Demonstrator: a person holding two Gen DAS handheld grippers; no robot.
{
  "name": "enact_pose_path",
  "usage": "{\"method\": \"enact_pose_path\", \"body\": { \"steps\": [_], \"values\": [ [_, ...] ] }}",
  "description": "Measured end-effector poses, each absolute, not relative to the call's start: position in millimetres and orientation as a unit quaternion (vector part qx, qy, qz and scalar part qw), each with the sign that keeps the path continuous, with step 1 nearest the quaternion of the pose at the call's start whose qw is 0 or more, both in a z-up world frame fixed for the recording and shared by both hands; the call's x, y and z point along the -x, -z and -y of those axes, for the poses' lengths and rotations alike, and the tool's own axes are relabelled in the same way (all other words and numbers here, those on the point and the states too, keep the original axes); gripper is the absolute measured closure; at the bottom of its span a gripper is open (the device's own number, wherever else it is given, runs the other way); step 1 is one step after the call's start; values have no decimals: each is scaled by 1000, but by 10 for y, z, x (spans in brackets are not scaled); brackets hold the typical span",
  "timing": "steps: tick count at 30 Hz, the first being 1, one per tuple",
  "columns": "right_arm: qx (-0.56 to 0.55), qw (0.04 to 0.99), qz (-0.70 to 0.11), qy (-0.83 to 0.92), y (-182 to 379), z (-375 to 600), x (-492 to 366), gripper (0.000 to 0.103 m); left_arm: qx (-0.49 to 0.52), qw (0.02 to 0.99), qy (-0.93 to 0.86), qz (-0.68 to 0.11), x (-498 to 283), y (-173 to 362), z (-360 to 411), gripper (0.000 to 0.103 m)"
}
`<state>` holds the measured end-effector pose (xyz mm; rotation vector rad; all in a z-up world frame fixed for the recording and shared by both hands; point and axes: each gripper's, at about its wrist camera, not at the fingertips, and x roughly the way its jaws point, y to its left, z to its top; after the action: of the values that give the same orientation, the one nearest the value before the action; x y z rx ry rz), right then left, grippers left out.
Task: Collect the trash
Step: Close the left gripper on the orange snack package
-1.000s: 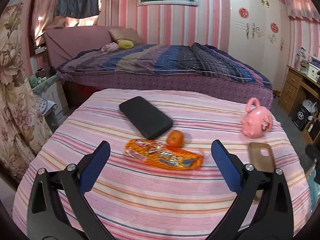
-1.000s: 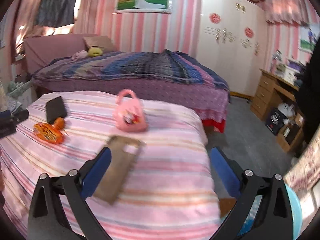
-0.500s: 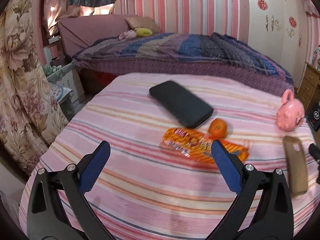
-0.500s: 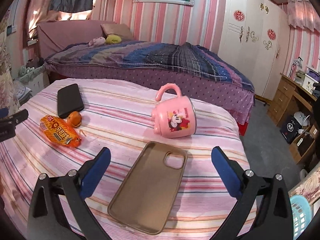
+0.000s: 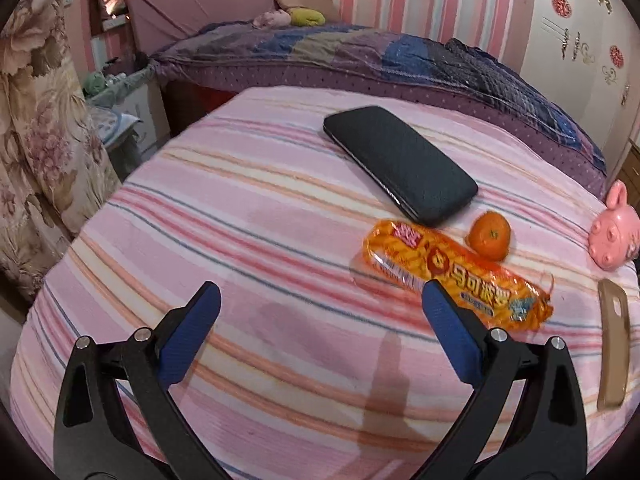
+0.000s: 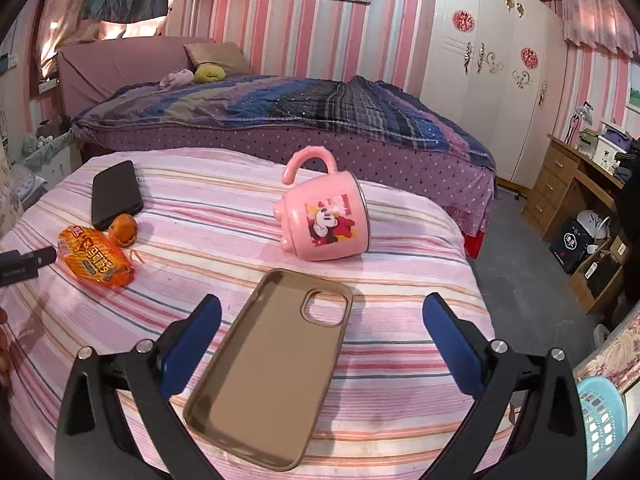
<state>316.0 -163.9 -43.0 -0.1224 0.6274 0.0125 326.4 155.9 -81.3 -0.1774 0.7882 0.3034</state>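
Above striped bedding, left tool (image 5: pixel 320 316) spread wide, empty, beside snack wrapper (image 5: pixel 456 272), right tool (image 6: pixel 320 320) likewise.

In the left wrist view, our left claw's finger (image 5: pixel 452 332) covers part of the orange snack wrapper (image 5: pixel 460 276), whose small print we cannot read. The pink mug (image 5: pixel 614 236) and tan phone case (image 5: pixel 612 344) distort near the frame edge. The blue basket (image 6: pixel 600 428) is cut off.

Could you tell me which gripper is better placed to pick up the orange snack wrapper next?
Left. The open left gripper sits just short of the orange plastic snack wrapper; the right gripper hovers over a brown phone case.
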Motion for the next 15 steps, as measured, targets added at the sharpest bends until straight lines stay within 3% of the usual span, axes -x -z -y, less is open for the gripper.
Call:
{"method": "enact_pose_path", "body": {
  "steps": [8, 10, 12, 13, 15],
  "values": [
    [54, 943, -328, -18, 507, 1682, -3242, 5, 79, 906, -105, -402, -3528, 851, -1405, 12],
    [56, 941, -332, -20, 535, 1672, -3258, 5, 75, 904, -97, -409, -3584, 875, -1362, 21],
    [61, 940, -336, -22, 574, 1648, -3263, 5, 68, 900, -94, -421, -3631, 914, -1341, 37],
    [63, 939, -338, -22, 583, 1643, -3265, 5, 61, 899, -99, -423, -3637, 924, -1318, 39],
    [64, 938, -341, -22, 607, 1637, -3277, 5, 53, 902, -90, -419, -3623, 906, -1264, 58]
  ]
}}
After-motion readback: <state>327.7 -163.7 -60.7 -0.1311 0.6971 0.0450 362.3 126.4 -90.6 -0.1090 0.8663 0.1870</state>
